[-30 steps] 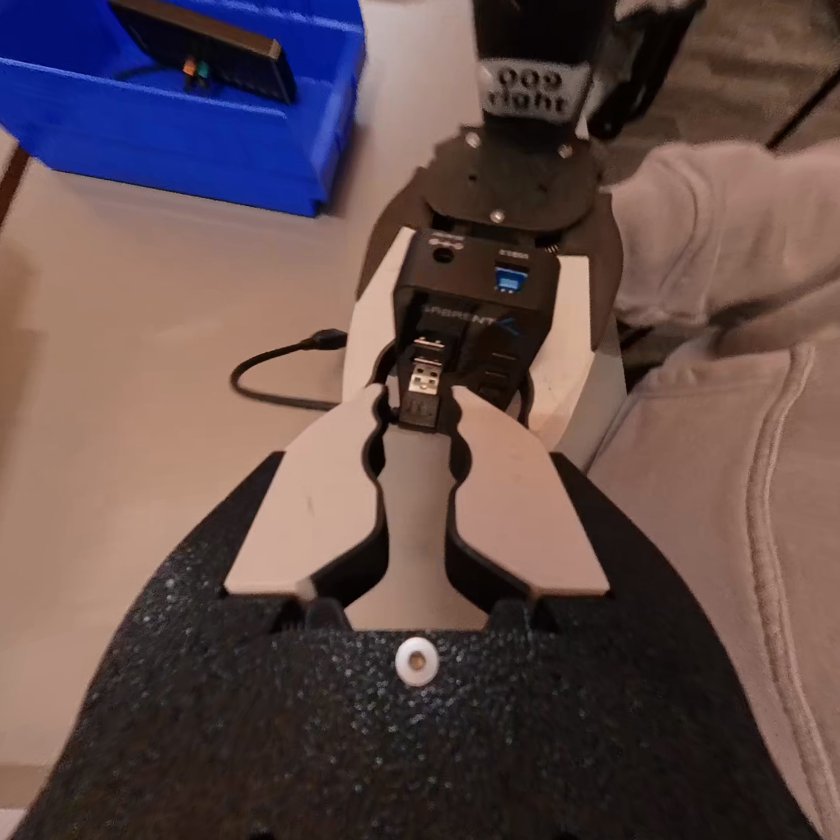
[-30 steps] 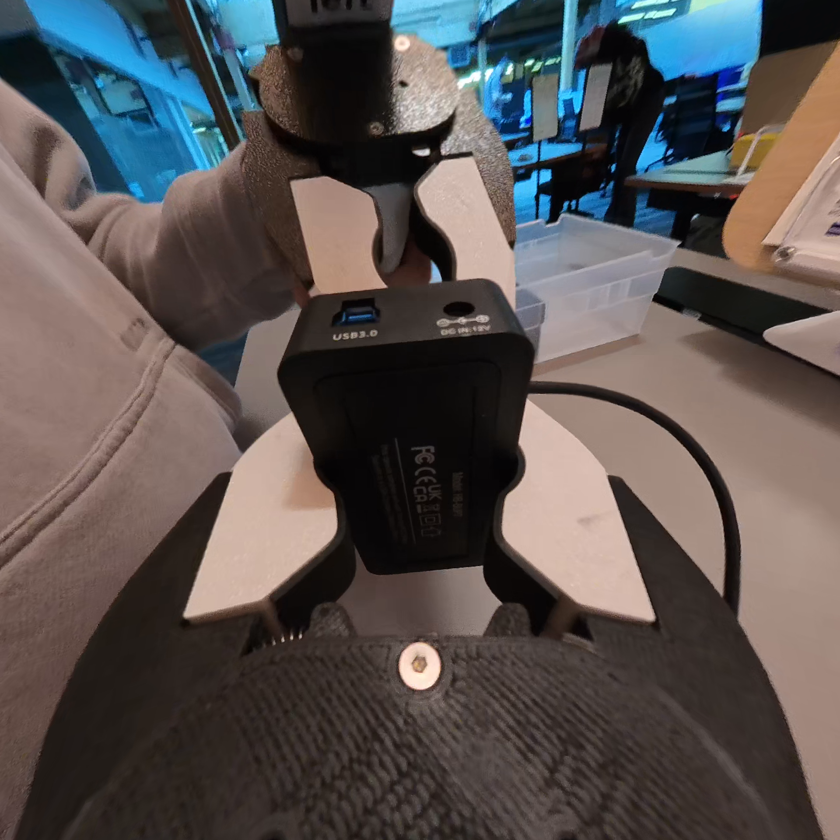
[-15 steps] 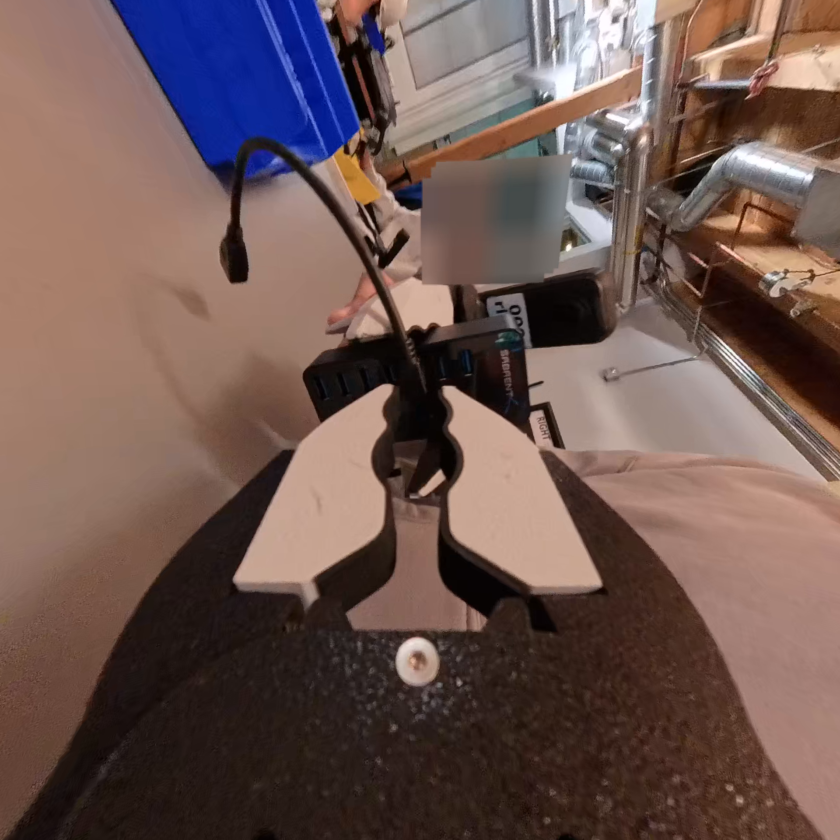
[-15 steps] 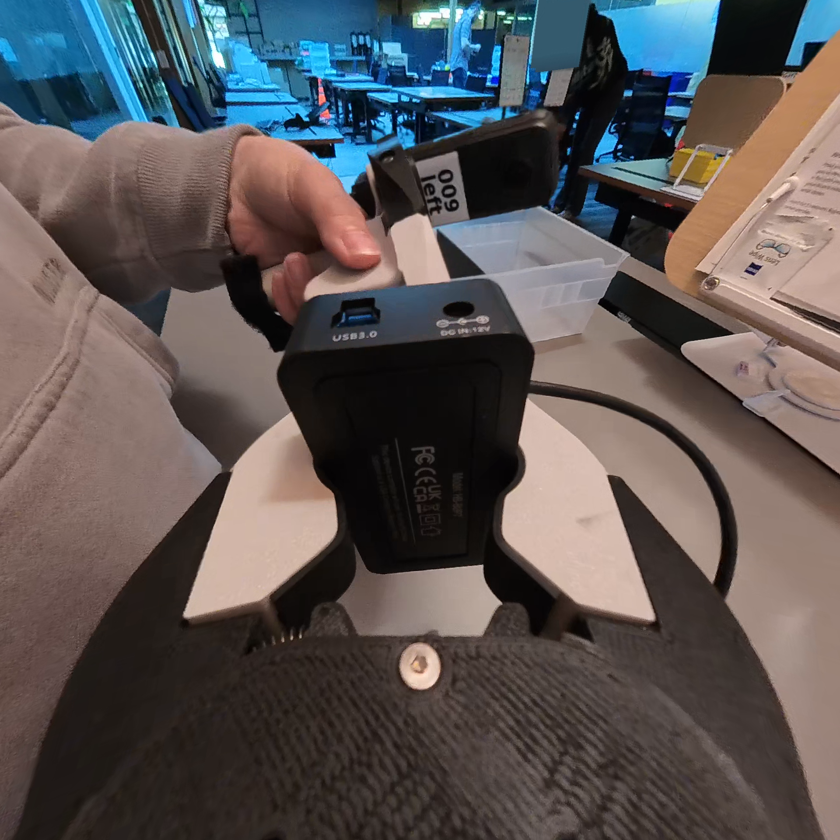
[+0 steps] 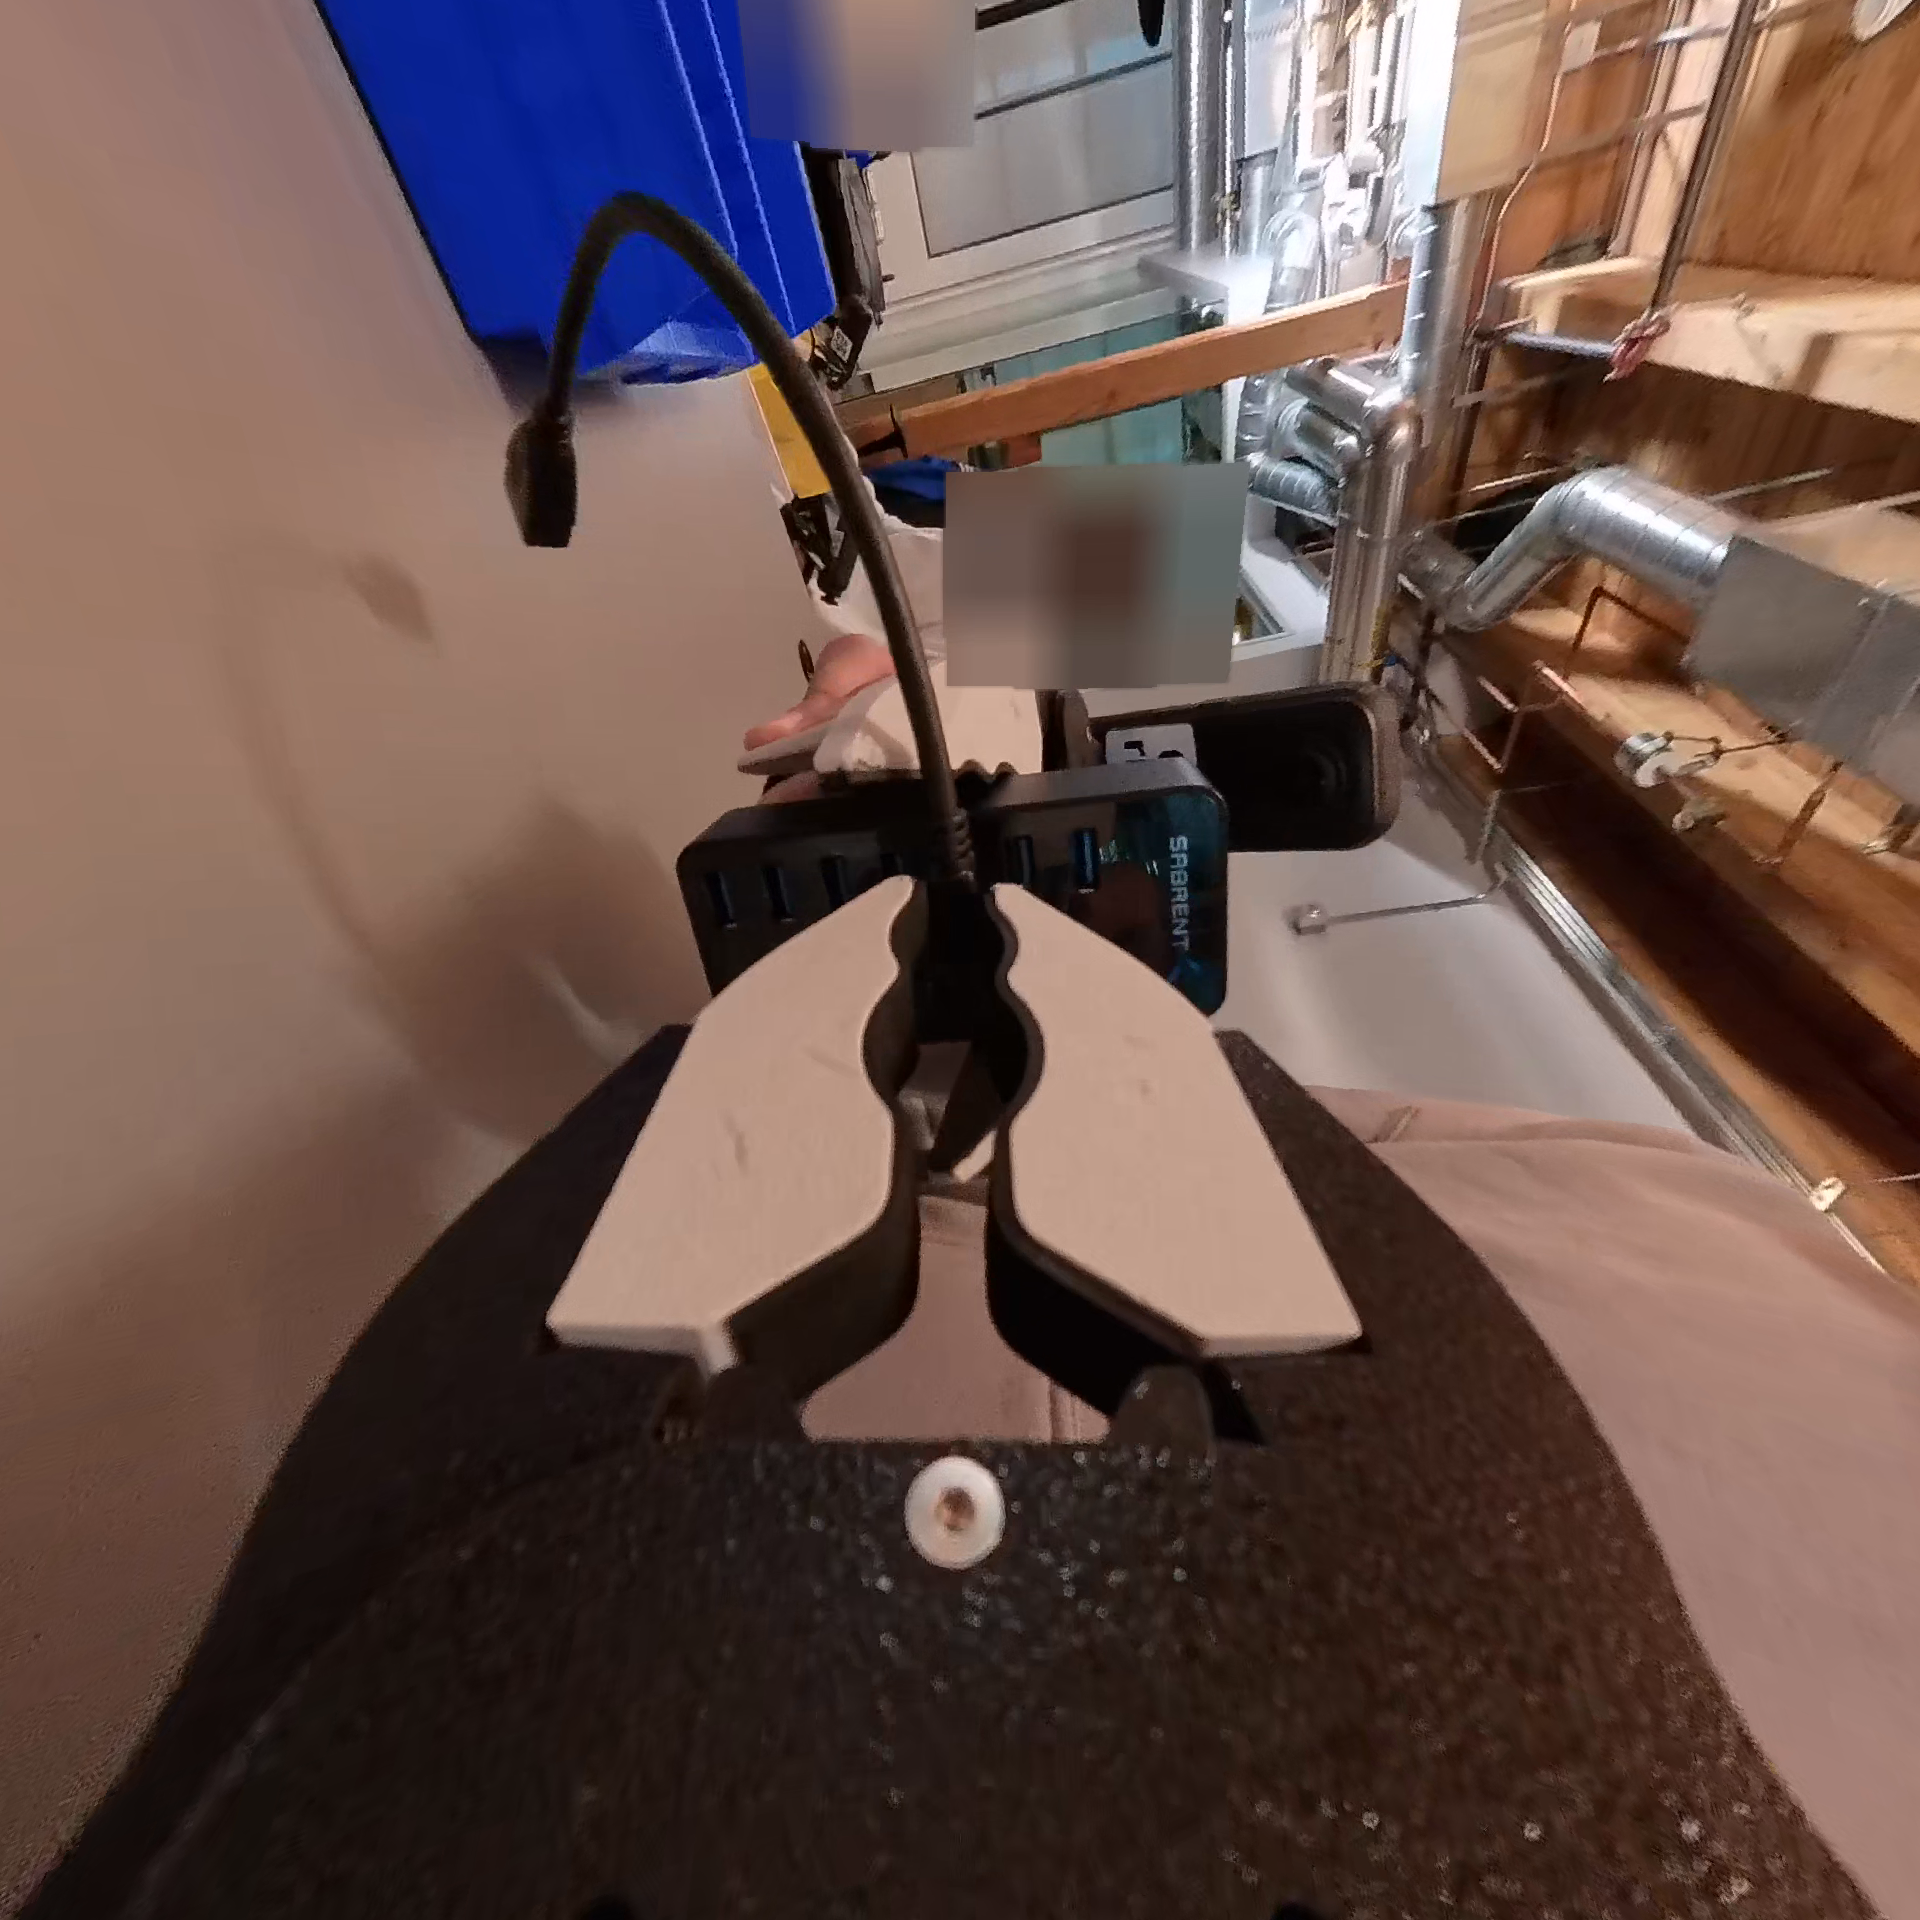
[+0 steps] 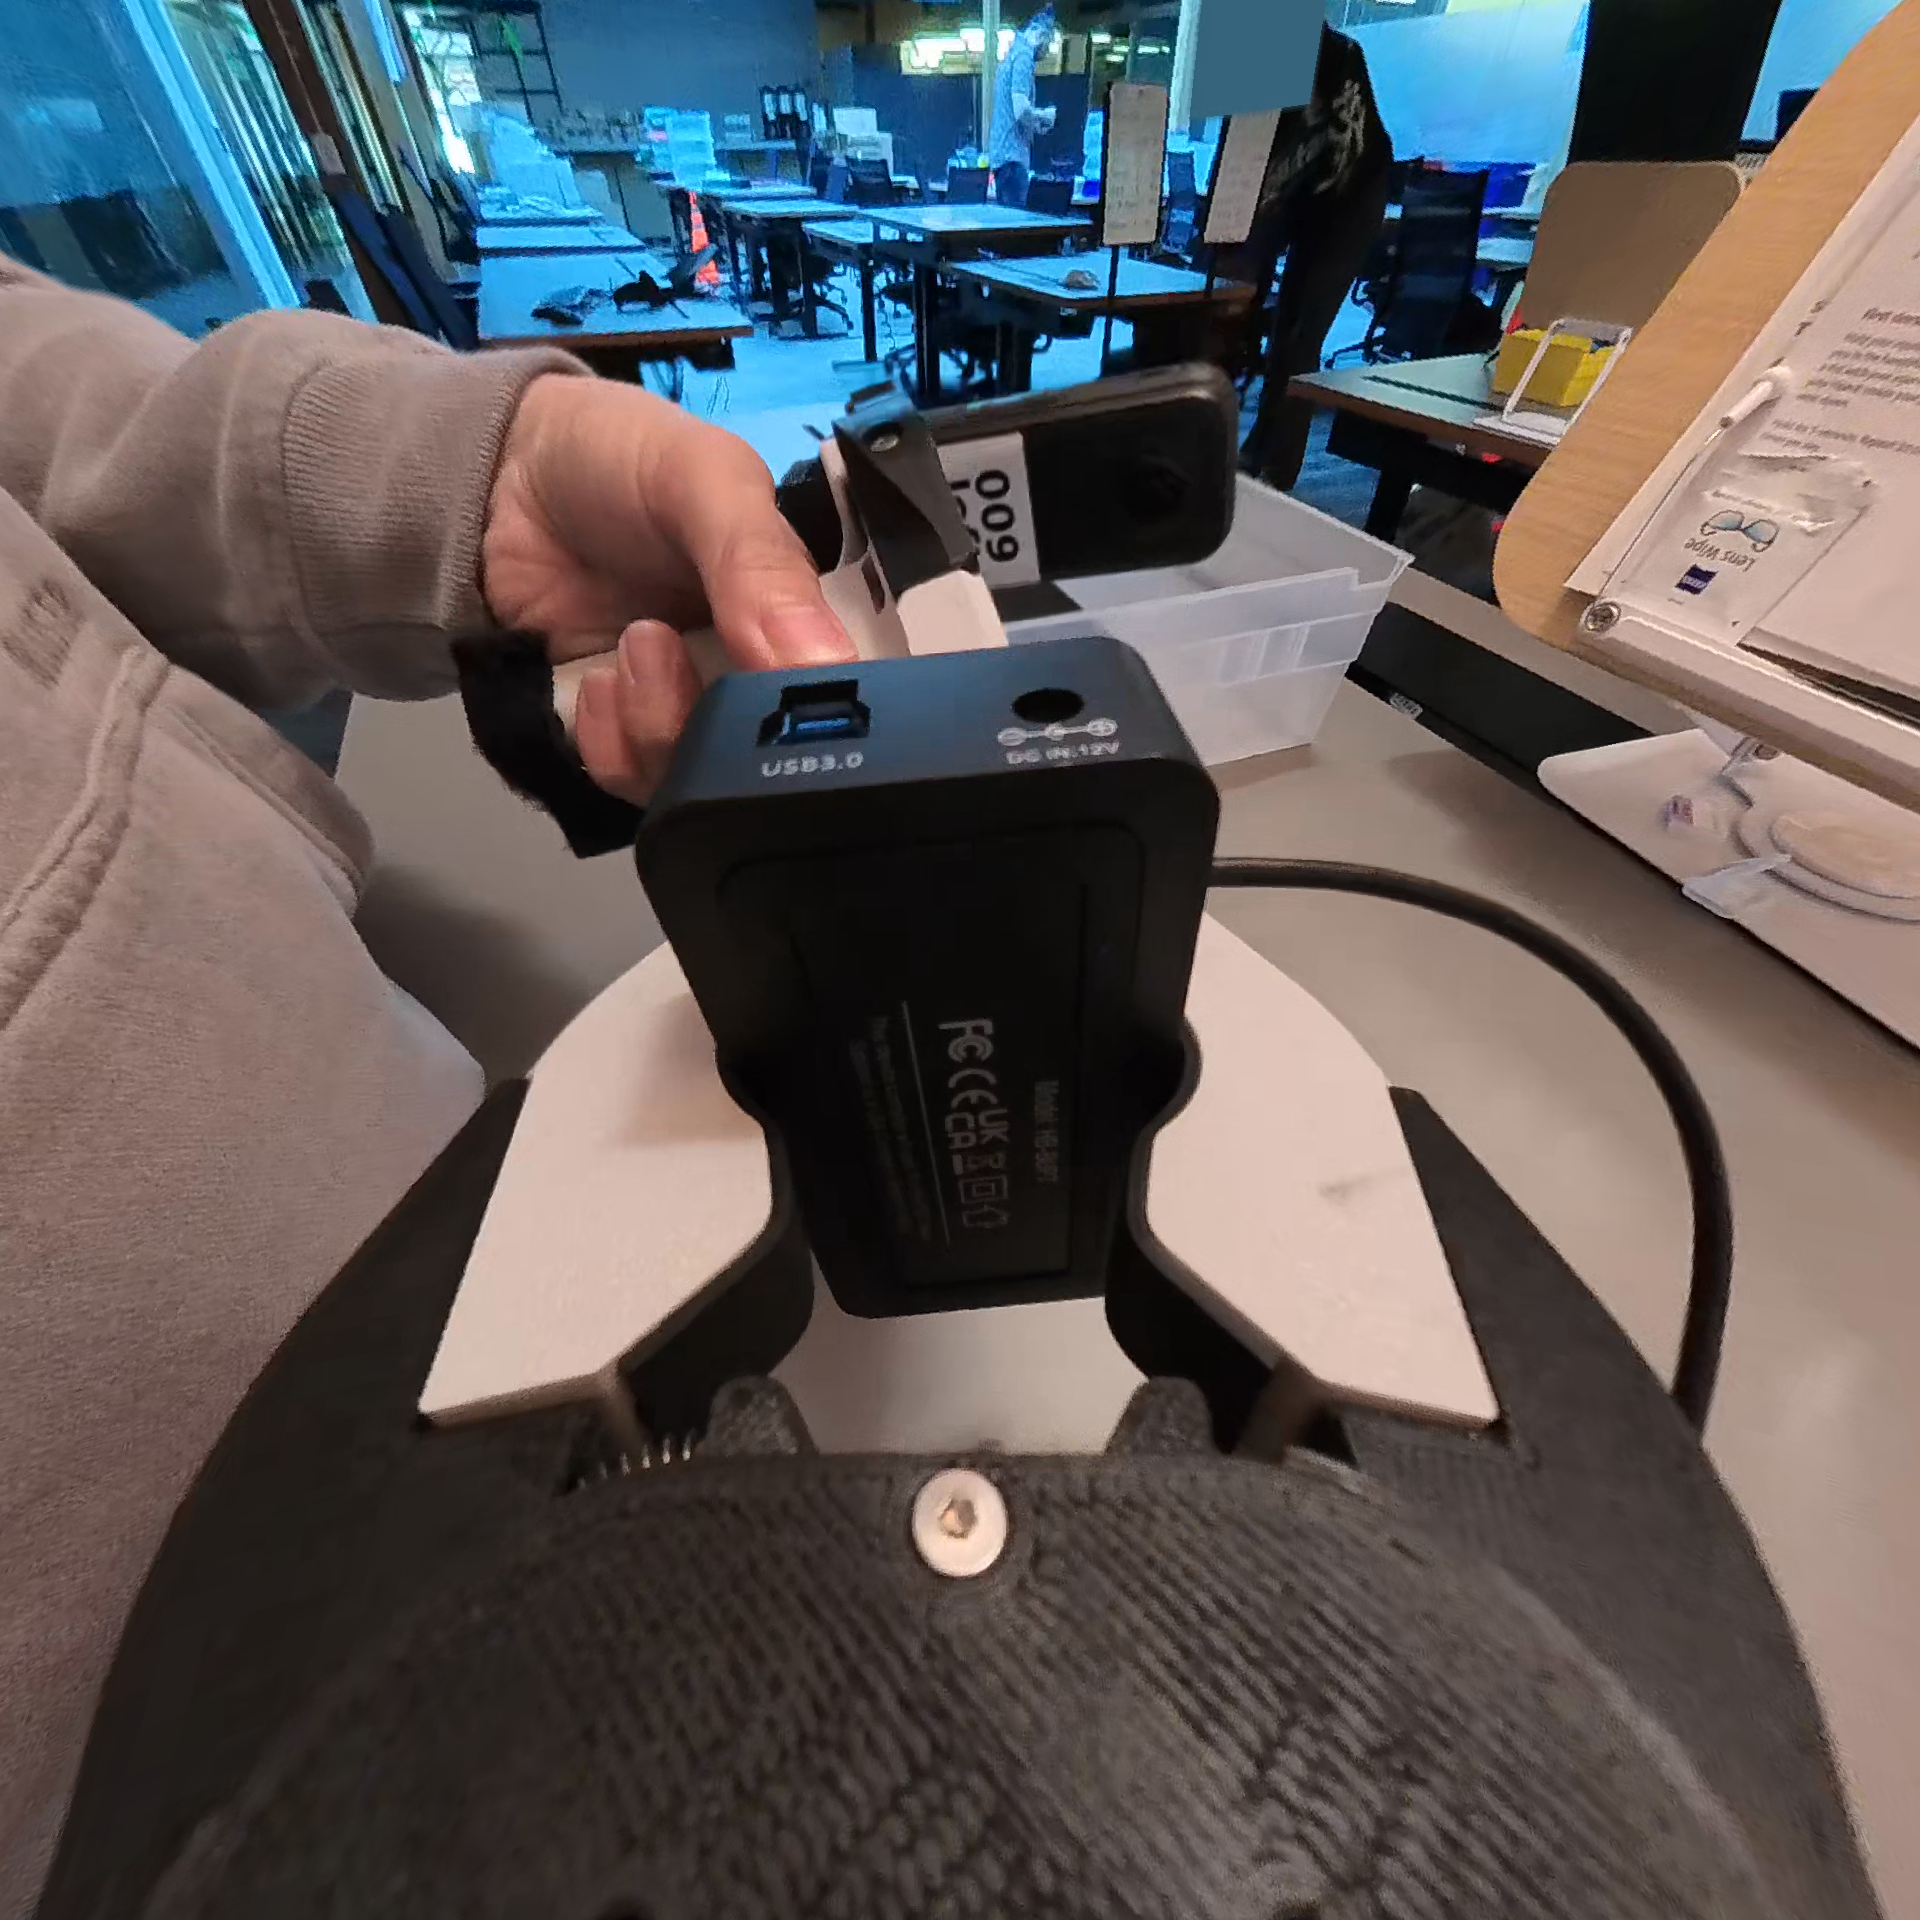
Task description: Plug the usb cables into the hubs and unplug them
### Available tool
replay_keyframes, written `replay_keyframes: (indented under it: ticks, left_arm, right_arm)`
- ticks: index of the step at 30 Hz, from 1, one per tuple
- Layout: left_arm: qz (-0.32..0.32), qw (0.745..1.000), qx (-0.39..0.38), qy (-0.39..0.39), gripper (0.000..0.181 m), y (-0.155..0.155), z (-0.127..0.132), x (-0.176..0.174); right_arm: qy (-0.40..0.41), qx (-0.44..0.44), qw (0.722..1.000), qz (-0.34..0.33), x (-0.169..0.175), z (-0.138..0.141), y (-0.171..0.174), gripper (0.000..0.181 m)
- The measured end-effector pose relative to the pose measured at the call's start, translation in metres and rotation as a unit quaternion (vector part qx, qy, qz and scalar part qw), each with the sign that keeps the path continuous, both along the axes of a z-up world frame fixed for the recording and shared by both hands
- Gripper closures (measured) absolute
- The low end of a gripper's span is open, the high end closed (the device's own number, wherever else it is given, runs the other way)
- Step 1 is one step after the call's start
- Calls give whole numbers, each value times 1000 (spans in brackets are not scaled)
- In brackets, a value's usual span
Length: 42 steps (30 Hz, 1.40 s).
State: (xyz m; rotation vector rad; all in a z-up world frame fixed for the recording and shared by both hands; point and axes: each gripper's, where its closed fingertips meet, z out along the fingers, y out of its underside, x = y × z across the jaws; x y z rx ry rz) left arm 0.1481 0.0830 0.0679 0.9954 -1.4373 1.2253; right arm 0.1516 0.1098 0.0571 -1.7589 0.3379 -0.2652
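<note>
My left gripper is shut on the black plug of a USB cable, right at the port row of the black USB hub. The cable arches up and left, and its free small connector hangs in the air. Whether the plug is seated in a port is hidden by the fingertips. My right gripper is shut on the hub and holds it up with its underside toward the camera. The left gripper and the hand on it show just behind the hub.
A blue bin stands on the beige table beyond the cable. In the right wrist view a clear plastic tray sits behind the hub, a white stand with papers is at the right, and the cable loops over the table.
The left gripper has rolled onto its side and the plug now sits at the hub's side port row. The hub has stayed in the right gripper.
</note>
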Motion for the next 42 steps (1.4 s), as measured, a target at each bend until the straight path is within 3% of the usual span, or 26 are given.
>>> replay_keyframes:
  ticks: [4, 11, 16, 20, 23, 25, 28, 34, 35, 37, 42]
  left_arm:
    - [27, 999, -5, 23, 173, 0, 1, 0]
    - [25, 999, 24, -13, 173, 0, -1, -2]
    - [18, 998, 56, -34, 172, 1, -10, -4]
    - [11, 1000, 13, -16, 172, -1, 1, -3]
    - [-3, 1000, 15, -14, 173, 2, 0, -9]
    - [-22, 1000, -5, -5, 171, 6, 3, -14]
    - [-16, 999, 26, -28, 172, 11, -2, -8]
    - [-1, 997, 45, -69, 156, 20, 4, -5]
    - [-3, 996, 45, -71, 156, 19, 5, -7]
    - [-9, 997, 32, -71, 178, 17, 8, -10]
    - [-2, 998, 37, -58, 180, 15, 3, -8]
  right_arm:
    - [3, 14, 1000, 0, 0, 1, 3, 109]
    - [8, -9, 1000, 27, -4, -4, 8, 110]
    - [7, -68, 997, 32, -6, -15, 8, 111]
    - [7, -18, 999, 29, -3, -1, 12, 111]
    - [1, -56, 997, 47, -9, -8, 13, 110]
    - [22, -6, 998, 65, -17, 0, 18, 110]
    - [10, -26, 998, 51, -15, -7, 18, 109]
    - [-8, -40, 998, 40, -12, 0, 11, 109]
    - [-10, -45, 998, 42, -12, 1, 10, 109]
    - [-20, -59, 997, 43, -12, 2, 10, 109]
    - [-23, -96, 994, 45, -13, -4, 7, 109]
